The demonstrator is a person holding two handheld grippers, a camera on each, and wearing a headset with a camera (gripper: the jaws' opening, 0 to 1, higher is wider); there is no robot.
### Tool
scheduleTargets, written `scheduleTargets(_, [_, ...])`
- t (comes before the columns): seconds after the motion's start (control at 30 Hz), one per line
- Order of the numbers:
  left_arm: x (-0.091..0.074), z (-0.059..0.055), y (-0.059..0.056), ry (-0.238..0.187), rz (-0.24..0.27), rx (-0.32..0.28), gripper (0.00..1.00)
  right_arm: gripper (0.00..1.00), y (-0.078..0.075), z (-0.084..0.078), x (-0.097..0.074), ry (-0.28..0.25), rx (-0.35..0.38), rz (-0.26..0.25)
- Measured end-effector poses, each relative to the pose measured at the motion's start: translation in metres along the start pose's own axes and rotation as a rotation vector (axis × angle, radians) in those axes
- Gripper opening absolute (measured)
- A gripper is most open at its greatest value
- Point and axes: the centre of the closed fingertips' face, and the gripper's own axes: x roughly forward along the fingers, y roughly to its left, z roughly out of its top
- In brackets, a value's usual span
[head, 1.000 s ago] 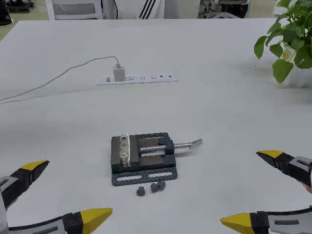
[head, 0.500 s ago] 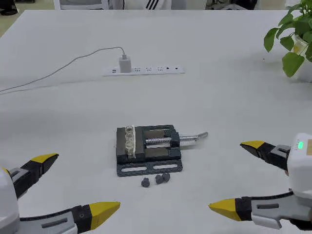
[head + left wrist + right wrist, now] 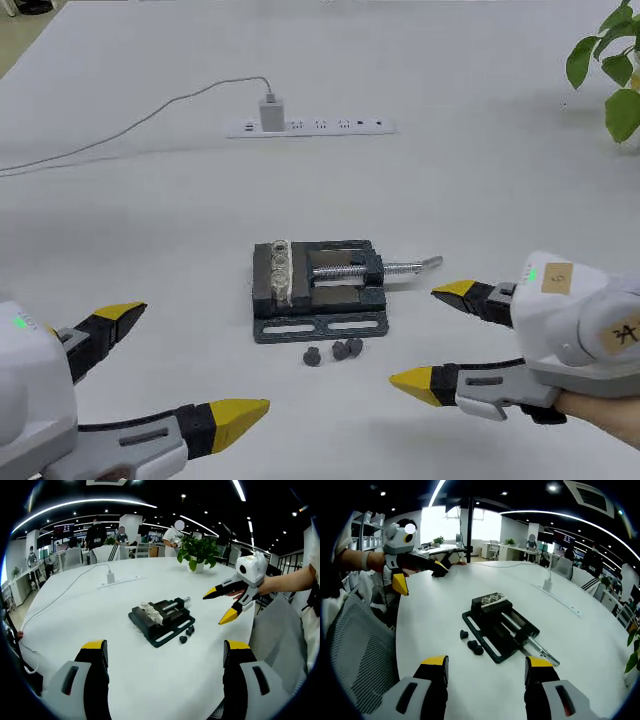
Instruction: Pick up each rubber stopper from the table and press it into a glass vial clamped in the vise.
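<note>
Flanking the dark metal vise (image 3: 335,297), left gripper (image 3: 202,356) and right gripper (image 3: 414,335) spread pointed yellow-tipped fingers (image 3: 235,417) wide.

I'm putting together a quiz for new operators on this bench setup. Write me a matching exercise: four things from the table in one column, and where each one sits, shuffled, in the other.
Things
1. clear glass vials
2. small dark rubber stoppers
3. long white power strip
4. green leafy plant

Places
A. at the far right edge of the table
B. loose on the table, on the person's side of the dark metal vise
C. clamped in the vise
D. beyond the vise, with a white charger plugged in

Pairs: 1-C, 2-B, 3-D, 4-A
</note>
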Motion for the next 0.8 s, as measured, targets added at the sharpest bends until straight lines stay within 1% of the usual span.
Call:
scheduleTargets(0.1, [0.0, 0.0, 0.002, 0.004, 0.003, 0.007, 0.95, 0.53, 0.002, 0.001, 0.009, -0.004, -0.004, 0.008])
scheduleTargets(0.2, [-0.001, 0.001, 0.004, 0.001, 0.009, 0.002, 0.95, 0.46, -0.002, -0.003, 0.021, 0.017, -0.008, -0.02])
scheduleTargets(0.3, [-0.002, 0.0, 0.004, 0.002, 0.012, -0.004, 0.95, 0.43, -0.002, -0.006, 0.028, 0.026, 0.002, -0.019])
scheduleTargets(0.37, [-0.002, -0.001, 0.005, 0.003, 0.014, -0.008, 0.95, 0.39, 0.001, -0.007, 0.032, 0.022, 0.013, -0.013])
scheduleTargets(0.47, [-0.004, -0.003, 0.006, 0.006, 0.019, -0.015, 0.95, 0.33, 0.005, -0.009, 0.038, 0.033, 0.001, -0.002])
scheduleTargets(0.57, [-0.004, -0.005, 0.005, 0.008, 0.021, -0.022, 0.94, 0.3, 0.008, -0.011, 0.042, 0.039, -0.004, 0.003])
scheduleTargets(0.73, [-0.005, -0.007, 0.003, 0.009, 0.02, -0.03, 0.94, 0.23, 0.007, -0.014, 0.047, 0.049, -0.014, -0.005])
scheduleTargets(0.8, [-0.004, -0.008, 0.003, 0.01, 0.023, -0.036, 0.94, 0.19, 0.007, -0.016, 0.048, 0.065, -0.019, -0.012])
